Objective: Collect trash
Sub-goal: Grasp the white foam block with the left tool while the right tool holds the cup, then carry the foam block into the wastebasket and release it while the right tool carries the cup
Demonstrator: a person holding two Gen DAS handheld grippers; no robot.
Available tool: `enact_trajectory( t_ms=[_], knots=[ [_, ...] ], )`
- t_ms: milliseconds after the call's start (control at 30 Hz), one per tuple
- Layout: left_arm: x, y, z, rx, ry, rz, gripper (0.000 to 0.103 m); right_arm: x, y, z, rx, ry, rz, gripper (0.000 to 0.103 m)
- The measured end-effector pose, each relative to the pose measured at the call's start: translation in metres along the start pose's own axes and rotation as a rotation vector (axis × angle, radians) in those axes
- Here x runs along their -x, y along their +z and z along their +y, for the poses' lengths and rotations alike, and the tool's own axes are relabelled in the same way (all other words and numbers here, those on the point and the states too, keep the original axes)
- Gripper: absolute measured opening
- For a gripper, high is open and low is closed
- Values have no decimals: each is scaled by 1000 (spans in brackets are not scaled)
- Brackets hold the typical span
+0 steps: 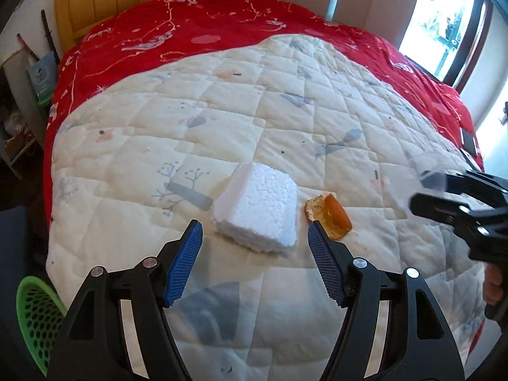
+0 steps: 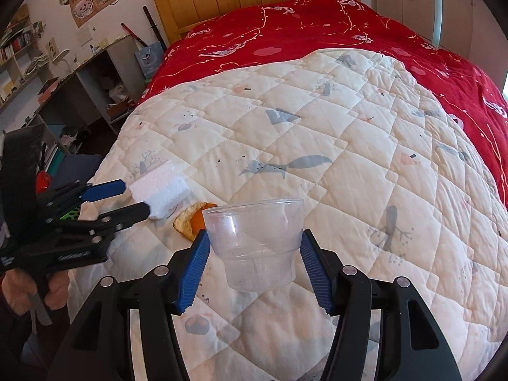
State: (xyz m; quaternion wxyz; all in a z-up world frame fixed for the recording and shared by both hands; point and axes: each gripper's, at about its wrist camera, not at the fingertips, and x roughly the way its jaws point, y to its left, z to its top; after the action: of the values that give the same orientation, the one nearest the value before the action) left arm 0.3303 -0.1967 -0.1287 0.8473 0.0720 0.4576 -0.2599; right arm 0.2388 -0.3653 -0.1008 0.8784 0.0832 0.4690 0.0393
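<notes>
Left wrist view looks down on a bed [image 1: 222, 25] covered by a red blanket [image 1: 143, 41], with a cream quilt [image 1: 222, 104] spread over the near half. On the quilt lies a white foam block [image 1: 258, 209], and just beside it on the right an orange peel [image 1: 330, 216]. The left gripper [image 1: 255, 227] hangs wide over the near edge of the foam block, its blue pads [image 1: 185, 263] apart from the foam and nothing between them. A green basket [image 1: 38, 311] shows at the lower left, off the bed. In the right wrist view, the right gripper [image 2: 254, 244] is clamped on a clear plastic cup [image 2: 257, 241], held upright above the quilt, near the peel.
</notes>
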Motion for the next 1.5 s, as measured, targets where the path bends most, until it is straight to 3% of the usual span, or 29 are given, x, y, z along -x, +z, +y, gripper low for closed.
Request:
enact_trajectory(
  t_ms=[333,633,1100,1500],
  knots=[
    [-11,1,0,1,15,-15,57,2,-4,5,4,7,-1,57],
    [46,-15,19,57,30,-96,57,21,-11,33,27,42,-24,57],
    [164,-113,116,248,195,-170,57,37,-32,152,186,160,-19,57],
    [194,-200,209,449,330,-110,57,27,-40,251,307,262,11,57]
  ],
)
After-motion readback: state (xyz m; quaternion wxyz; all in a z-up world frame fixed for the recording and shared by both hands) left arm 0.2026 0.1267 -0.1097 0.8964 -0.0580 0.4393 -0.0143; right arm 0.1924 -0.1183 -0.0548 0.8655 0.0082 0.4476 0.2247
